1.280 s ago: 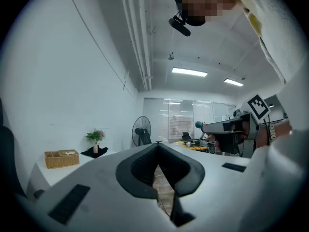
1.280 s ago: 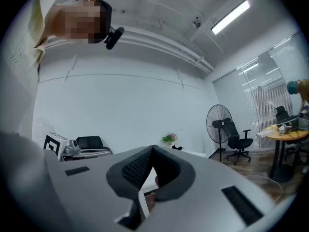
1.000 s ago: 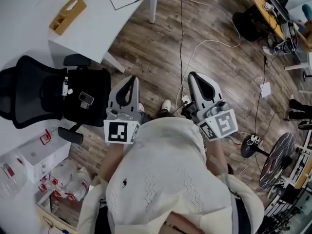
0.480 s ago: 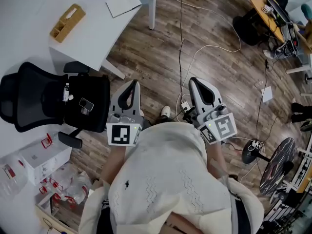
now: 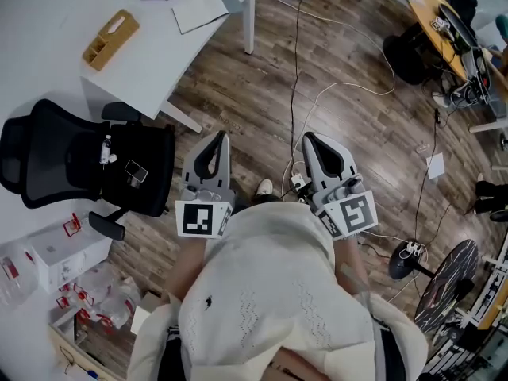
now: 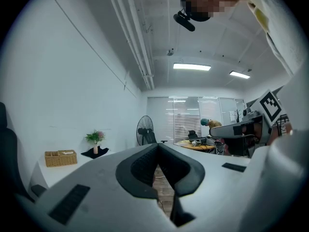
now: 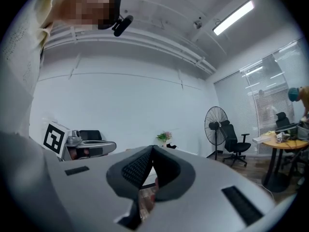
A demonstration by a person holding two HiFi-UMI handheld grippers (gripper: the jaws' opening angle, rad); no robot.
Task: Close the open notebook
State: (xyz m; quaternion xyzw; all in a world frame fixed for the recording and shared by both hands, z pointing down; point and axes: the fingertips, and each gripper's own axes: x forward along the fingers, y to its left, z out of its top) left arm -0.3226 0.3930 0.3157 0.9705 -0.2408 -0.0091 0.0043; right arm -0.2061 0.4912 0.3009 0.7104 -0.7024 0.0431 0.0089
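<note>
The left hand-held gripper [image 5: 217,136] and right hand-held gripper [image 5: 309,138] we are holding level, jaws together and empty, well apart from what seems the notebook [image 5: 198,8] near the surface [image 5: 48,22] edge, risking bumping the chair [image 5: 75,155] or shoving the notebook off.

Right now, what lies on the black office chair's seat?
On the black office chair lie two small things: a whitish object and a flat dark object, maybe a phone. Whatever is under the seat is hidden.
</note>
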